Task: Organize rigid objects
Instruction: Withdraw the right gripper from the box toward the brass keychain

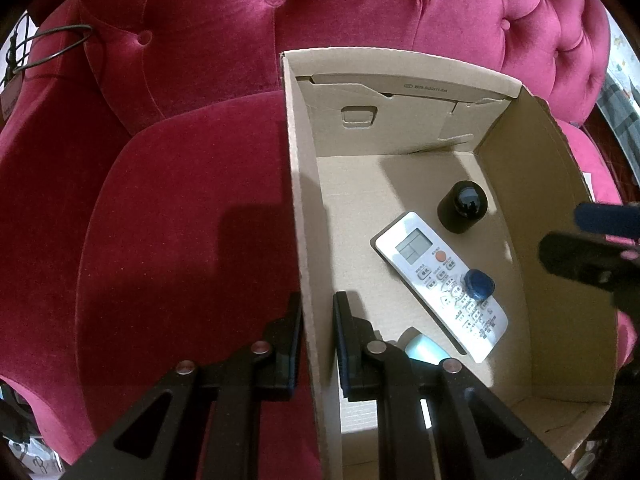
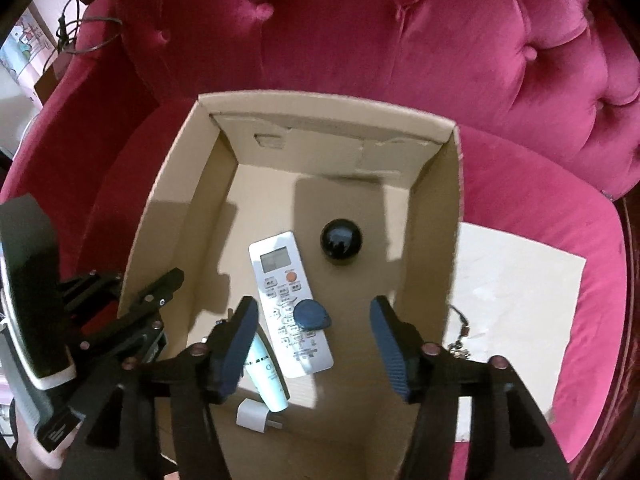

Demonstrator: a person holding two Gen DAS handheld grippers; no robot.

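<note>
An open cardboard box (image 2: 192, 200) stands on a pink armchair seat. Inside lie a white remote (image 2: 276, 260) with a blue tag (image 2: 312, 315) resting on its buttons, a black round jar (image 2: 341, 242), a pale tube (image 2: 266, 376) and a white plug (image 2: 252, 416). My right gripper (image 2: 313, 306) hangs open above the remote and tag, touching nothing. My left gripper (image 1: 318, 308) is shut on the box's left wall (image 1: 304, 200), one finger inside and one outside. The left wrist view also shows the remote (image 1: 424, 256), tag (image 1: 478, 282) and jar (image 1: 464, 206).
The tufted pink armchair (image 1: 180, 200) surrounds the box on all sides. A white sheet (image 2: 516, 292) lies on the seat right of the box, with a small metal chain (image 2: 460, 344) on it. A dark cable (image 1: 60, 44) drapes over the left armrest.
</note>
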